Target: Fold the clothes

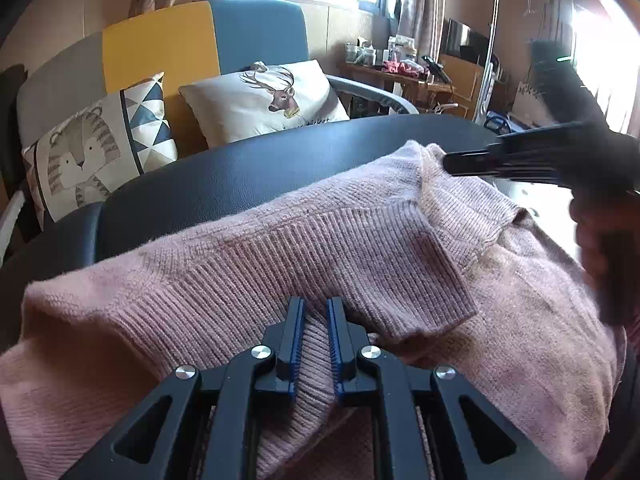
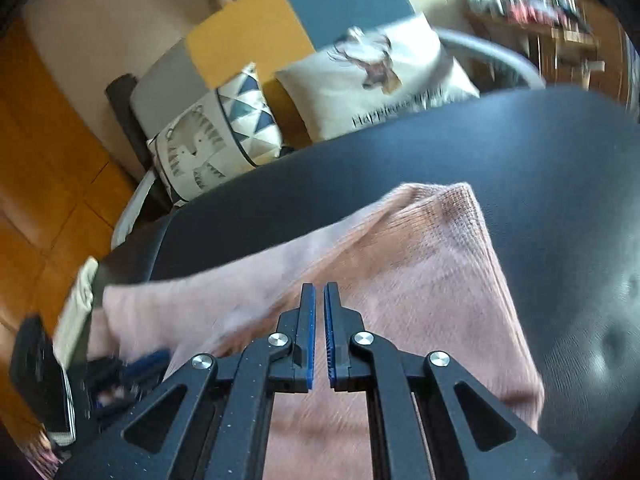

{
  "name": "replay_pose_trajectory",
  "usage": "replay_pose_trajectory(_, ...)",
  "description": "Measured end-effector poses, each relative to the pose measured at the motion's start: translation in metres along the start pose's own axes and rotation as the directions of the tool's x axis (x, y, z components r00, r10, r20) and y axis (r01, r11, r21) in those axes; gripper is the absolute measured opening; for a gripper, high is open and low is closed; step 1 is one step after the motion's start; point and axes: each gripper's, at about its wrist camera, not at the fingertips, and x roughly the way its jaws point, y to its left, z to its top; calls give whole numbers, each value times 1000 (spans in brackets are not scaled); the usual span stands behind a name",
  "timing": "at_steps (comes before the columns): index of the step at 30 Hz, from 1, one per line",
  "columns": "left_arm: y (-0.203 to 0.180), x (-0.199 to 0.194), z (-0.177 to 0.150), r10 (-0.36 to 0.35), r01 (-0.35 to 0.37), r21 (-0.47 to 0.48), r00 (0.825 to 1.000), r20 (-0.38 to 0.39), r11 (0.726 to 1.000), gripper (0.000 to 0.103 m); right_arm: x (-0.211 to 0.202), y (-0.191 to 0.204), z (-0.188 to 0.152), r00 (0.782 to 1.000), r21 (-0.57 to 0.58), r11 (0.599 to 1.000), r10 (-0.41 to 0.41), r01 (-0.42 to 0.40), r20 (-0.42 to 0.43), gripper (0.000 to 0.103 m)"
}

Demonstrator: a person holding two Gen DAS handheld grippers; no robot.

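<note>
A: State the condition of the left gripper (image 1: pixel 316 308).

B: Its two black jaws with blue ribbed pads stand narrow and are clamped on a raised fold of the pink ribbed-knit sweater (image 1: pixel 360 248). The fabric runs up between the pads and bulges below them.

A: And the right gripper (image 2: pixel 319 292)?

B: Its jaws are almost closed, with only a thin slit between the blue pads. Nothing sits between them; the sweater (image 2: pixel 400 280) lies beneath the tips. The right wrist view is smeared by motion blur.

A: Describe the garment.

B: It is dusty pink knitwear. A wide band of vertical ribbing crosses the middle of the left wrist view, and a ribbed cuff or hem edge is folded over it diagonally to the right. The plainer knit panels lie on either side. The surface is slightly fuzzy and creased.

A: Location?

B: It is spread across a dark, smooth, round-edged table top (image 1: pixel 280 160), covering the near part. In the left wrist view, the right gripper (image 1: pixel 452 162) hangs over the sweater's far right corner.

A: Surroundings?

B: Behind the table stands a sofa with grey, yellow and blue back panels (image 1: pixel 160 48). Two cushions rest on it: a tiger-print cushion with triangles (image 1: pixel 100 144) and a white deer-print cushion (image 1: pixel 264 100). A cluttered wooden side table (image 1: pixel 400 72) is at the far right.
</note>
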Motion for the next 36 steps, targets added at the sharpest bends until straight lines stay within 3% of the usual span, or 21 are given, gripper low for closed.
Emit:
replay_pose_trajectory(2,2,0,0,-9,9,-9,1000,2,1000,11,16,-5,9,999,-3,1000,1,-1,-45,5)
replay_pose_trajectory(6,-3,5,0,2,-2,1,1000,9,1000,11,29,-12,33,998,22,998,60,-59,-11,5)
replay_pose_trajectory(10,-3,5,-2,12,-12,7,1000,14,1000,11,39,-32,48,999,118,992,35,-35,4,5)
replay_pose_trajectory(13,-1,5,-2,1,-1,-4,1000,16,1000,11,46,-55,42,1000,181,983,18,-19,7,0)
replay_pose_trajectory(16,2,5,-2,-14,14,-18,1000,17,1000,11,46,-69,42,998,235,970,54,-62,40,0)
replay_pose_trajectory(19,1,5,-2,-4,5,-11,1000,19,1000,11,26,-57,43,993,204,977,43,-66,111,5)
replay_pose_trajectory(22,-2,5,-2,9,-9,0,1000,20,1000,11,3,-33,39,979,125,985,93,-117,180,5)
replay_pose_trajectory(26,-2,4,-2,9,-9,-1,1000,21,1000,11,14,6,29,981,7,985,173,-175,88,6)
replay_pose_trajectory(30,-3,4,-2,16,-16,4,1000,24,1000,11,41,19,20,995,-99,990,98,-96,8,6)
replay_pose_trajectory(31,-4,4,-3,17,-17,3,1000,25,1000,11,45,15,22,997,-96,992,81,-80,11,2)
replay_pose_trajectory(36,-3,5,-3,12,-12,-3,1000,28,1000,12,42,-22,35,995,-7,999,-44,45,89,1)
